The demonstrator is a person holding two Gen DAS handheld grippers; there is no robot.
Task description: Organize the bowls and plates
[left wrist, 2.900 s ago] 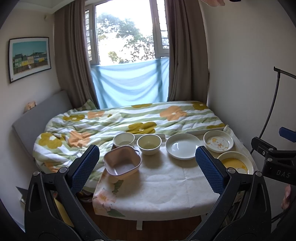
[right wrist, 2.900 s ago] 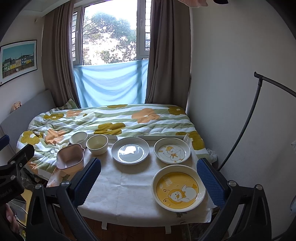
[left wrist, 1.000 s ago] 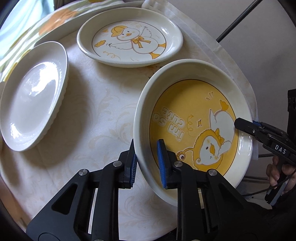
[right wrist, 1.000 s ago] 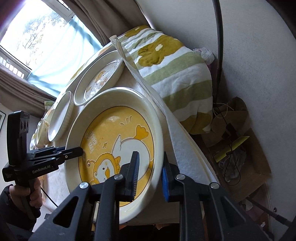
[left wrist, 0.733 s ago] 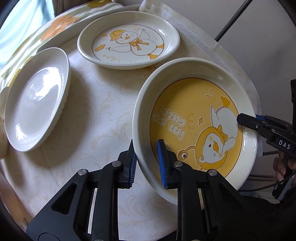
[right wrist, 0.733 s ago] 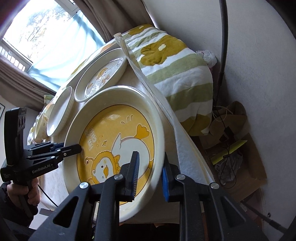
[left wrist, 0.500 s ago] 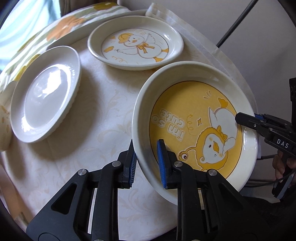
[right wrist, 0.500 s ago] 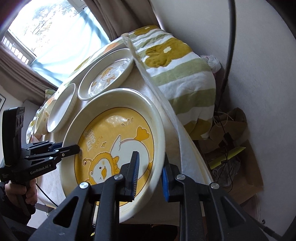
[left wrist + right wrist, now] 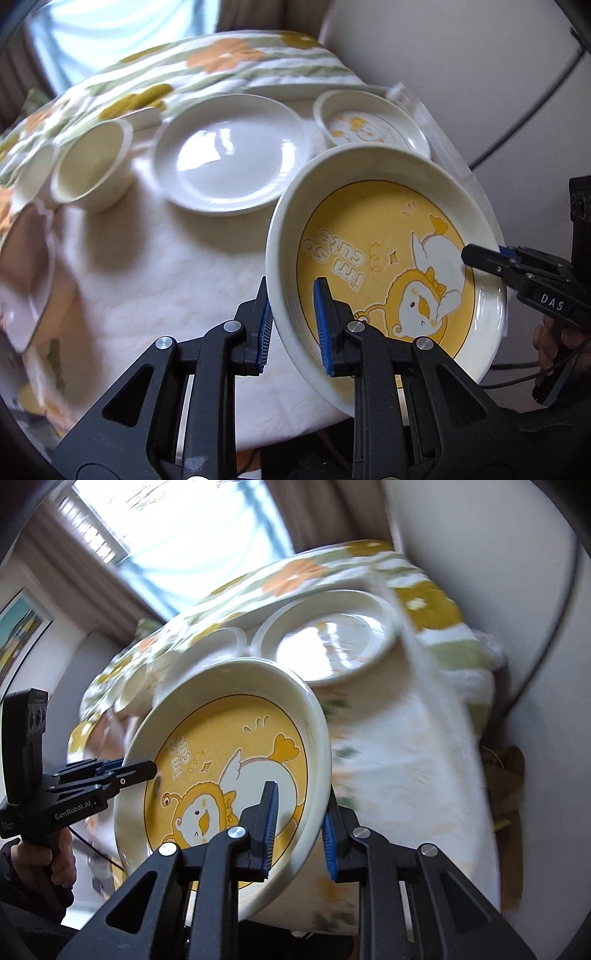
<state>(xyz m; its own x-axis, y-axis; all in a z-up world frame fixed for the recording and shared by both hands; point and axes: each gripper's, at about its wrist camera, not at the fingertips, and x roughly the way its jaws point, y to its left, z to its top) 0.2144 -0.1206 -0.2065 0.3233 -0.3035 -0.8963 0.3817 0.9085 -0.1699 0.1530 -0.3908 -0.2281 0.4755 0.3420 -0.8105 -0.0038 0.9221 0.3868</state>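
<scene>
A large yellow duck plate (image 9: 388, 254) (image 9: 229, 760) hangs tilted above the table's near right corner. My left gripper (image 9: 293, 314) is shut on its left rim. My right gripper (image 9: 300, 823) is shut on the opposite rim, and its tip (image 9: 480, 258) shows across the plate in the left wrist view. On the table lie a plain white plate (image 9: 229, 155), a small duck plate (image 9: 369, 125) (image 9: 332, 642), a cream bowl (image 9: 92, 166), a second white bowl (image 9: 31, 173) behind it and a pink bowl (image 9: 26, 273) at the left edge.
The table (image 9: 147, 266) has a pale cloth and butts against a bed with a flowered quilt (image 9: 207, 62). A wall (image 9: 461, 55) and a thin black stand (image 9: 532, 99) are close on the right. A person's hand (image 9: 40, 860) holds the left gripper's handle.
The yellow duck plate has risen off the table in both grippers and moved left, toward the white plate. Both cameras now see more of the table and bed.
</scene>
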